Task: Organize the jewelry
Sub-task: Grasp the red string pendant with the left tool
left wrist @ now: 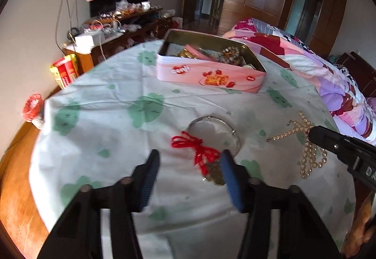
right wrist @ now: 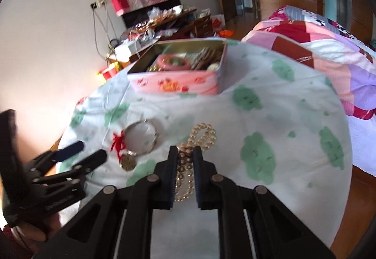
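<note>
A pink tin box (left wrist: pixel 211 75) with jewelry inside stands open at the far side of the round table; it also shows in the right wrist view (right wrist: pixel 178 85). A red cord with a brass pendant (left wrist: pixel 199 153) lies by a silver bangle (left wrist: pixel 231 128). My left gripper (left wrist: pixel 190 160) is open just before the red cord, its right finger beside the pendant. A pearl necklace (right wrist: pixel 204 136) lies on the cloth. My right gripper (right wrist: pixel 185 155) is narrowed around the necklace's near strands, which run between its fingers; the grip is unclear. The left gripper also shows in the right wrist view (right wrist: pixel 82 152).
A white cloth with green prints (left wrist: pixel 145 111) covers the wooden table (left wrist: pixel 14 188). A bed with a patchwork quilt (left wrist: pixel 329 75) lies to the right. A cluttered dresser (left wrist: pixel 131 24) stands along the far wall. A red glass object (left wrist: pixel 33 106) sits at the table's left edge.
</note>
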